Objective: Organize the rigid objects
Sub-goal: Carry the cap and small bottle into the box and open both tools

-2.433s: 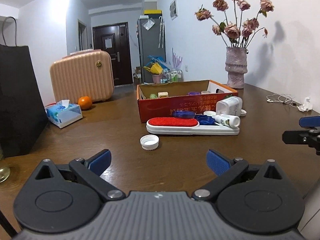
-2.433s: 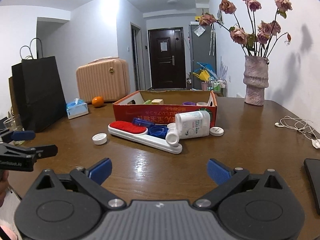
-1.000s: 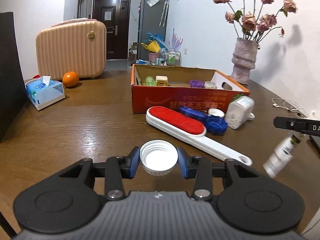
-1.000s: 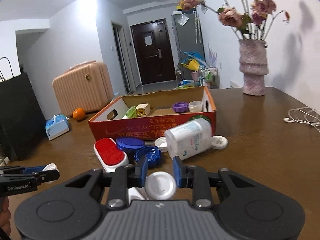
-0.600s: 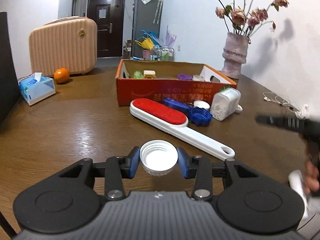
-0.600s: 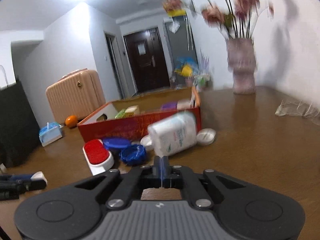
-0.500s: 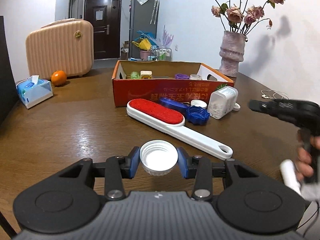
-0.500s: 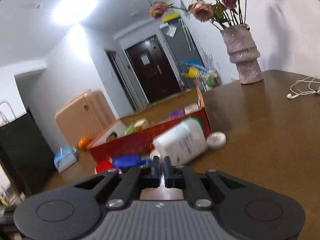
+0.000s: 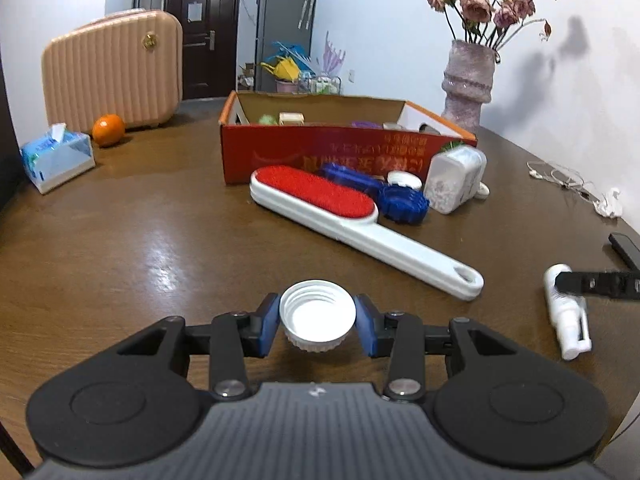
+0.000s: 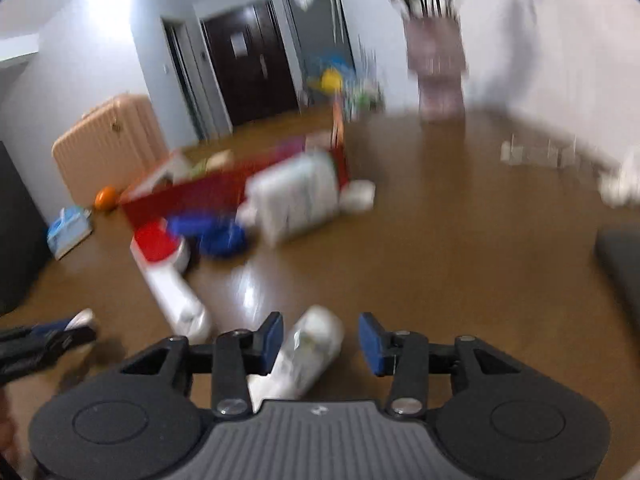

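Observation:
My left gripper (image 9: 317,318) is shut on a white screw cap (image 9: 318,304), open side up, just above the brown table (image 9: 120,240). A small white spray bottle (image 10: 308,352) lies on the table between the jaws of my right gripper (image 10: 320,338). Those jaws are opening and the right pad stands clear of the bottle. In the left wrist view the same bottle (image 9: 566,312) lies at the right under a right finger (image 9: 592,282). A red-and-white lint brush (image 9: 316,196), blue lids (image 9: 402,200) and a white jar (image 9: 454,180) lie before the orange cardboard box (image 9: 320,152).
A vase of dried flowers (image 9: 468,88) stands at the back right, with an earphone cable (image 9: 560,172) and a dark flat device (image 9: 626,246) near the right edge. A tissue box (image 9: 56,156), an orange (image 9: 108,130) and a pink suitcase (image 9: 112,76) are at the back left.
The left gripper took hold of the cap and has sunk a little. The right gripper held the bottle, then stood shut without it; now its jaws are apart around the bottle on the table.

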### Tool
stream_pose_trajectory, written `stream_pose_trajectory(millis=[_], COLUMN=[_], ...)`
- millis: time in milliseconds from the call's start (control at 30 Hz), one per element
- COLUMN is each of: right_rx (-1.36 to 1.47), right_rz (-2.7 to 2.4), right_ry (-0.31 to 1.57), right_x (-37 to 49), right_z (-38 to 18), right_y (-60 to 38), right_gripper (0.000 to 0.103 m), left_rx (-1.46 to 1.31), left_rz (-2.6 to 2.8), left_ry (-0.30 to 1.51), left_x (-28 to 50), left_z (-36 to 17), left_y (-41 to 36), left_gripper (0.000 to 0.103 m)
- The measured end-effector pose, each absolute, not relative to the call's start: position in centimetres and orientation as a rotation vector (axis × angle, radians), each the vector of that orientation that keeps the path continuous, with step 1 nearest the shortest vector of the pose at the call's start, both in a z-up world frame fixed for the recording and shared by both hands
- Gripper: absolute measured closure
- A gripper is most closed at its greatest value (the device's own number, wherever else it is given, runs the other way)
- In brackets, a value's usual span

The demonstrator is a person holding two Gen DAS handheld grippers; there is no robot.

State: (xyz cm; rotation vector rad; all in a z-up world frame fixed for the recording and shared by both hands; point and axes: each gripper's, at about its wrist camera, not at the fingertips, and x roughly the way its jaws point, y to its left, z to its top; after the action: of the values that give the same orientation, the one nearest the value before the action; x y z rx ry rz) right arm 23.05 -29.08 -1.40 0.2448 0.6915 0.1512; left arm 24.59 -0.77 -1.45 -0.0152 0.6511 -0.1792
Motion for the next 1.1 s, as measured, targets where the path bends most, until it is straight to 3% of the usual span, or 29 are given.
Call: stream_pose_trajectory(millis=[133,167,333,533,633,767,967,1100], right_rx=[0.098,0.058,0.034,0.122,0.167,0.109,-0.076,-0.175], right_rz=[0.126,0.128,0.182,0.257,0.325,0.273,0.134,0.094], right_ry=[0.689,0.674,0.654,0.541,0.493,0.551,0.796,0.839], right_x=[23.5,23.4,23.9,27.7,32.8,43.8,56.5,58.7], right_z=[-2.4,-2.5,-2.1,2.7,6.5,8.9,5.0,3.5], right_y=[-26.1,-25.3,-24.7,-26.5,-27.3,-26.4,-23.2,-21.8], right_gripper=[0.065,0.076,0.076,0.076,0.076,0.076,0.076,0.076], left_rx=[-0.006,-0.005,-0.004,-0.068,-0.032,-0.054,0.001,0.006], left_rz=[-0.202,-0.203,-0.19,-0.269,-0.316,-0.354,-0.193,-0.195], left_ry=[0.655,0.65,0.626,0.552,0.498,0.627,0.859,0.899], left_x=[24.4,24.2,24.0,27.8,33.1,44.2,57.8,60.3], left_z=[-1.8,-1.7,-1.3,2.8,6.3,7.9,4.3,2.9], left_y=[-0.9,-0.8,-0.4,0.6,0.3,-0.2,-2.4,-2.9], left_gripper=[0.063,0.063,0.063,0.063,0.063,0.063,0.063,0.063])
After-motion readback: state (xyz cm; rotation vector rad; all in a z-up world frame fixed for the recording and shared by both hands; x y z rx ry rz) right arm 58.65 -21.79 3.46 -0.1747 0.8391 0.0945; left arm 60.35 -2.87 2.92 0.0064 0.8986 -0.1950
